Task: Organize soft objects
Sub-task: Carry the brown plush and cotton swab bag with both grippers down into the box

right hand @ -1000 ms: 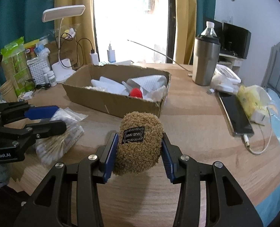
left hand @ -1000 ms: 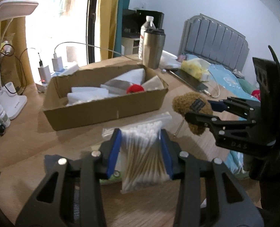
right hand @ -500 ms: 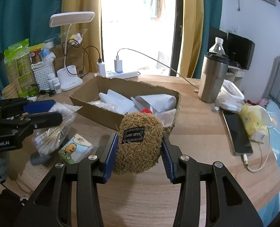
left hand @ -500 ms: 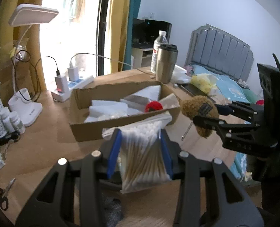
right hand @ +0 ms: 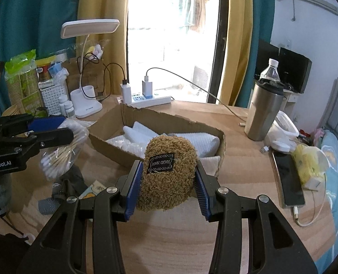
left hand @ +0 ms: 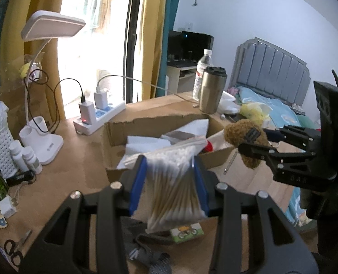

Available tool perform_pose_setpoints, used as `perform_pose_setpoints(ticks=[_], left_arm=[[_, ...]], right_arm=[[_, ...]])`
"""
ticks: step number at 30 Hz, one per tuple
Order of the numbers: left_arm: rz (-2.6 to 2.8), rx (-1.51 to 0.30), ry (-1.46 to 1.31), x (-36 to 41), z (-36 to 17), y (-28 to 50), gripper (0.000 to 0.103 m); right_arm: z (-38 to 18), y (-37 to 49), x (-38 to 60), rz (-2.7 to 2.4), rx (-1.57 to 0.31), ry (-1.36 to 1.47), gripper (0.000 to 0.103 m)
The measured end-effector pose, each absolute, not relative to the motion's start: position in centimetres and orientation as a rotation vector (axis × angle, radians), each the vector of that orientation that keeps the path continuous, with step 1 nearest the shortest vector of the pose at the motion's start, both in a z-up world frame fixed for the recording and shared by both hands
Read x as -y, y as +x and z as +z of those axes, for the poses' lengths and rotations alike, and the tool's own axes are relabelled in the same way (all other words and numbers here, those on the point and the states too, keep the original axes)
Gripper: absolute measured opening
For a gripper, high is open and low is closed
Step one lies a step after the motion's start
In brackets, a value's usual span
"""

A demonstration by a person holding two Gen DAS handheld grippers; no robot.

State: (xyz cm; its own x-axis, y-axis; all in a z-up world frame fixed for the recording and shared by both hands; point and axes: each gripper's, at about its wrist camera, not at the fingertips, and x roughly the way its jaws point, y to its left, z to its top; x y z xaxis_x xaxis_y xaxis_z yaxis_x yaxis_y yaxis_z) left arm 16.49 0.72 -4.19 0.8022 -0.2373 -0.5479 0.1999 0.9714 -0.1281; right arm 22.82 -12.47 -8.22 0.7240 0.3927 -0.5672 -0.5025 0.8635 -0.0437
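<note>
My left gripper (left hand: 170, 182) is shut on a clear bag of cotton swabs (left hand: 175, 182), held in the air above the desk, near the front wall of the cardboard box (left hand: 159, 123). The bag also shows in the right wrist view (right hand: 61, 153). My right gripper (right hand: 167, 178) is shut on a brown fuzzy plush (right hand: 167, 166) with a black label, held above the desk in front of the box (right hand: 175, 123). In the left wrist view the plush (left hand: 244, 137) hangs by the box's right end. The box holds white foam and paper pieces and a red item (left hand: 208, 146).
On the desk below lie a small illustrated packet (left hand: 186, 230) and a grey strap (left hand: 146, 248). A lamp (right hand: 86, 105), power strip (right hand: 150, 99), white basket (right hand: 53, 96) and small bottles stand at the back left. A steel tumbler (right hand: 263, 111), phone (right hand: 287, 178) and yellow bag (right hand: 308, 162) are at the right.
Both grippers have risen and pulled back from the desk with their loads. The packet and grey strap under the swab bag have come into view. Both grips are unchanged.
</note>
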Motion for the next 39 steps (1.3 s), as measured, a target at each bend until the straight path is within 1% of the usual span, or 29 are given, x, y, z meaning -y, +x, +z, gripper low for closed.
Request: perform_pose_setpoints(ticks=[20, 39], left_arm=[[-0.205, -0.584, -0.091, -3.9, -4.0, 20.2, 0.042], [-0.201, -0.613, -0.116, -5.0, -5.8, 25.2, 0.042]], right_arm=[[-7.7, 27.2, 9.8, 0.513, -0.583, -0.228, 0.047], [-9.4, 31.8, 8.8, 0.517, -0.631, -0.219, 0.047]])
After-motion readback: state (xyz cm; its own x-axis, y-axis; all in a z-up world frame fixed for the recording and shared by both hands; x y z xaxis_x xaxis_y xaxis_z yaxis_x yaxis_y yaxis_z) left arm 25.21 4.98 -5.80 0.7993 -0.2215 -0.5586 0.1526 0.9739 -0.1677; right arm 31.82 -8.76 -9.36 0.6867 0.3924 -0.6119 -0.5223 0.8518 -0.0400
